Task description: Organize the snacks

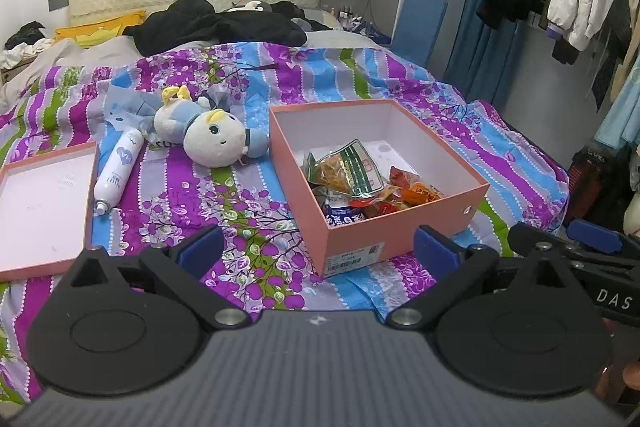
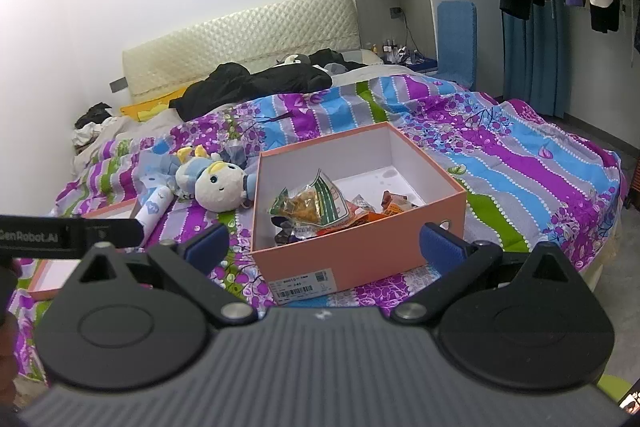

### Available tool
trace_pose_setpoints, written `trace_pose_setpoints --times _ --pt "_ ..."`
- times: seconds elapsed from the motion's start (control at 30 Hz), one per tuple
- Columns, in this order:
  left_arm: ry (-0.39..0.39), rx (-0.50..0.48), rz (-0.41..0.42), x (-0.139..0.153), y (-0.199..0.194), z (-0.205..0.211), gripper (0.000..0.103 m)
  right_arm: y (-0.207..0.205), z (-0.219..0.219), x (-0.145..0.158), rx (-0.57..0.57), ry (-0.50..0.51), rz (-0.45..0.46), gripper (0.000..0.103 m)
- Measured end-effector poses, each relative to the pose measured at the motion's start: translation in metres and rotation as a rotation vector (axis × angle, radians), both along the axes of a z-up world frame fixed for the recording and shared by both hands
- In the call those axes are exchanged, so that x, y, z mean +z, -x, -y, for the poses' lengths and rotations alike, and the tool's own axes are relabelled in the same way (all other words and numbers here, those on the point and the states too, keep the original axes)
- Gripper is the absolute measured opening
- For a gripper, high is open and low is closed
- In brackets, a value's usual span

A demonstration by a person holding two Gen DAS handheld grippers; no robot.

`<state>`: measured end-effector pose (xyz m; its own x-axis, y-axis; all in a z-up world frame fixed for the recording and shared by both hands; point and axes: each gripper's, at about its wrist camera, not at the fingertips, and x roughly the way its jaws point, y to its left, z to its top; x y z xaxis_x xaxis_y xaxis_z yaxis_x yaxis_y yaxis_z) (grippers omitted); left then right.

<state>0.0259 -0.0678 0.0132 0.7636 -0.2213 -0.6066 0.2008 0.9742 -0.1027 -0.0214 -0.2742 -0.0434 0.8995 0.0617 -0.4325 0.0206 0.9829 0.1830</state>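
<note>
Both the left tool (image 1: 318,247) and right tool (image 2: 324,241) gape wide, holding nothing. Just ahead of them on the bed (image 1: 224,195) sits the pink box (image 1: 404,223), snacks (image 1: 352,179) heaped inside; its lid (image 1: 44,203) lies left.

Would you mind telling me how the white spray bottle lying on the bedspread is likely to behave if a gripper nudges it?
The white spray bottle lies on its side and is cylindrical, so it would probably roll. The soft, rumpled bedspread may slow it. Its smooth surface looks somewhat slippery to pinch.
</note>
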Motion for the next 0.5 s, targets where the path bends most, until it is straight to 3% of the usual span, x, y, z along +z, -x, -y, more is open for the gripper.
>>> trace_pose_setpoints --times 0.5 --pt "0.000 0.003 0.006 0.0061 0.0043 0.0028 0.102 0.0012 -0.0013 0.0039 -0.005 -0.007 0.010 0.103"
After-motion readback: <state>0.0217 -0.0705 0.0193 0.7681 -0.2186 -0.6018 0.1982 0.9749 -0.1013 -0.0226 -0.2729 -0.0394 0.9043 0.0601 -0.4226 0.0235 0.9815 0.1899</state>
